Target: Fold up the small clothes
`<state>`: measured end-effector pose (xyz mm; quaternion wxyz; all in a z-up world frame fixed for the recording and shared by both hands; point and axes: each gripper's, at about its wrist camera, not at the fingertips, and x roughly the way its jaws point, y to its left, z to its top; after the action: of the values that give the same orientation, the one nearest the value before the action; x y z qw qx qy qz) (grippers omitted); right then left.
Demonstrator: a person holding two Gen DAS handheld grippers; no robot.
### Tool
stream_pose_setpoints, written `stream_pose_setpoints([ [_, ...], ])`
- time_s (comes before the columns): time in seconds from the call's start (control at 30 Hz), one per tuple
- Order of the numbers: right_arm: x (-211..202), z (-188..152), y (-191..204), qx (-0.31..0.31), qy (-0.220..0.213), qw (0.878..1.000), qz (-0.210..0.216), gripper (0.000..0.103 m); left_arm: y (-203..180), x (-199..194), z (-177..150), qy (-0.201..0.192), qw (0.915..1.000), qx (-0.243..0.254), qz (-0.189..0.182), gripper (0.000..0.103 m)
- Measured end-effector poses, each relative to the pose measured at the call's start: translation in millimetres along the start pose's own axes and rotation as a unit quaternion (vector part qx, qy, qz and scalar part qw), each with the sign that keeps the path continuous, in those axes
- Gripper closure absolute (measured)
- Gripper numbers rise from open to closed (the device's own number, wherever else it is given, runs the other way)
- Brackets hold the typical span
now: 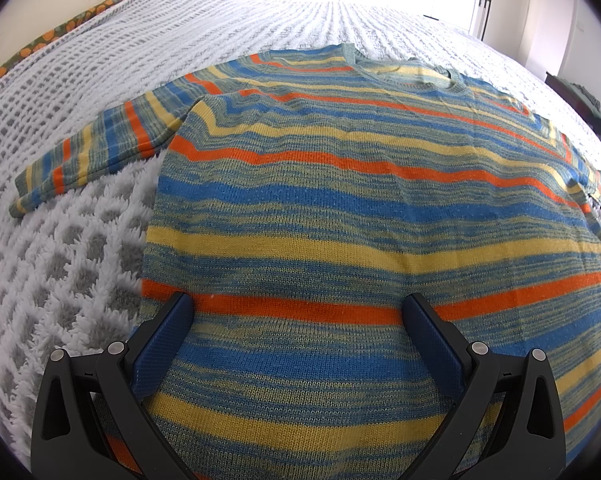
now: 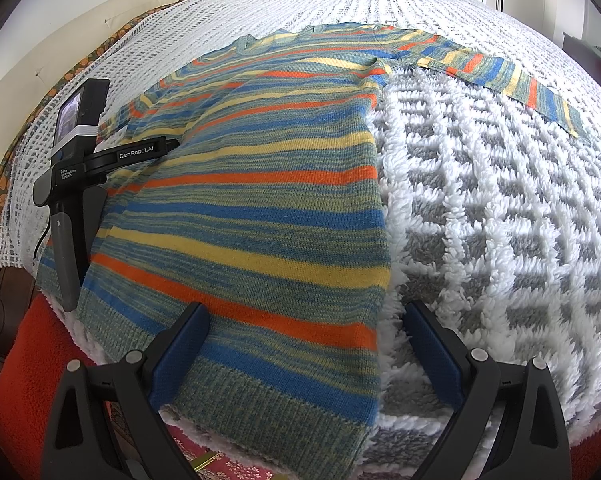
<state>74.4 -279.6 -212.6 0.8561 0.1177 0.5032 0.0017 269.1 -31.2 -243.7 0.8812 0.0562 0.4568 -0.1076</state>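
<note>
**A:** What does the left wrist view show?

**B:** A striped knit sweater [image 1: 360,208] in blue, yellow, orange and green lies flat on a bed, on a fluffy white-and-grey blanket [image 1: 60,248]. Its hem is nearest the camera and its neckline is at the far end. One sleeve [image 1: 100,144] stretches out to the left across the blanket. The left gripper [image 1: 296,314] hovers low over the lower body of the sweater, near its left edge. Its blue-padded fingers are spread wide and nothing is between them.

**A:** And the right wrist view?

**B:** The same sweater [image 2: 260,184], seen from its other side. The ribbed hem [image 2: 260,392] reaches the near edge of the bed. The other sleeve [image 2: 500,76] lies stretched out to the right on the blanket [image 2: 500,220]. The right gripper [image 2: 306,320] is also spread wide and empty. One finger is over the hem and the other is over bare blanket, so it straddles the sweater's side edge. The left gripper [image 2: 72,160] shows at the far left, over the opposite side.

**A:** Which step is this?

**B:** It looks like the very start. The sweater is laid out and no fold has been made yet.

**A:** What does the next move call for?

**B:** Probably each gripper closing on a side edge or sleeve and carrying it inward across the body. The knit is soft and could bunch, so a pinch right at the edge seems wise.
</note>
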Motion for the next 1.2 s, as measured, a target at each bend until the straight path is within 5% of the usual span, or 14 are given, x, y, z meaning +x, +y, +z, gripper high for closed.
stream_pose_setpoints([
  [0.37,-5,-1,-1,0.007,-0.004,1.0,0.004,0.006,0,0,0,0.0,1.0,0.0,0.0,0.0],
  [0.7,-31,8,-21,0.067,-0.063,0.996,0.018,0.007,0,0,0,0.0,1.0,0.0,0.0,0.0],
  [0.93,-56,12,-16,0.046,-0.116,0.992,-0.004,0.007,0,0,0,0.0,1.0,0.0,0.0,0.0],
  [1.2,-61,13,-13,0.042,-0.12,0.992,-0.014,0.007,0,0,0,0.0,1.0,0.0,0.0,0.0],
])
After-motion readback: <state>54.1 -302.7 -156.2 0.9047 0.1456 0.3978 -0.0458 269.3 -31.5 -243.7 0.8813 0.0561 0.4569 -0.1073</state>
